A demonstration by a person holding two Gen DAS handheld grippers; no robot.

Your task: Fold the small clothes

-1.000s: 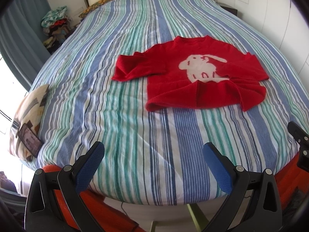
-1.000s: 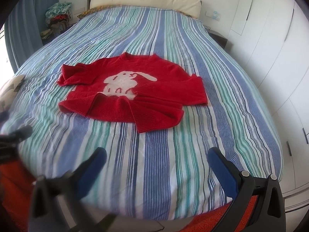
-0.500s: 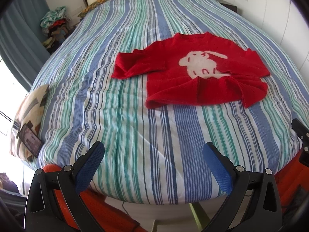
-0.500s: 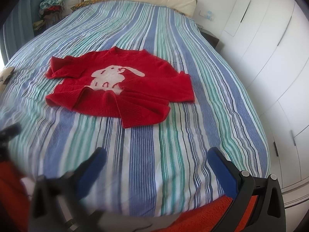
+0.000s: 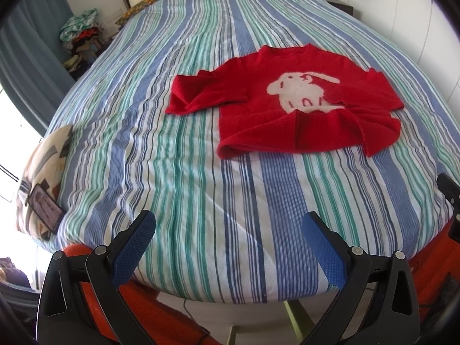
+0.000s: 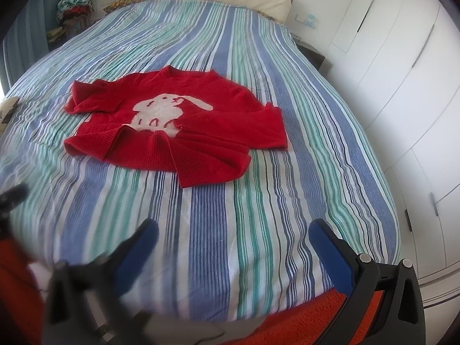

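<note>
A small red sweater [image 5: 290,106] with a white rabbit on its front lies on the striped bedspread [image 5: 187,166], neck toward the headboard. Its hem is bunched and folded up, and both sleeves lie out to the sides. It also shows in the right wrist view [image 6: 172,129]. My left gripper [image 5: 228,224] is open and empty, over the foot of the bed, well short of the sweater. My right gripper [image 6: 234,231] is open and empty, also over the foot of the bed, to the right of the left one.
A patterned cushion [image 5: 43,178] lies at the bed's left edge. A pile of clothes [image 5: 80,34] sits by the curtain at the far left. White wardrobe doors [image 6: 402,86] line the right side. An orange cover [image 6: 302,322] hangs below the foot of the bed.
Both grippers have moved forward and a little up over the foot of the bed. The right view has swung back left. The sweater has not moved. Both grippers stayed open.
</note>
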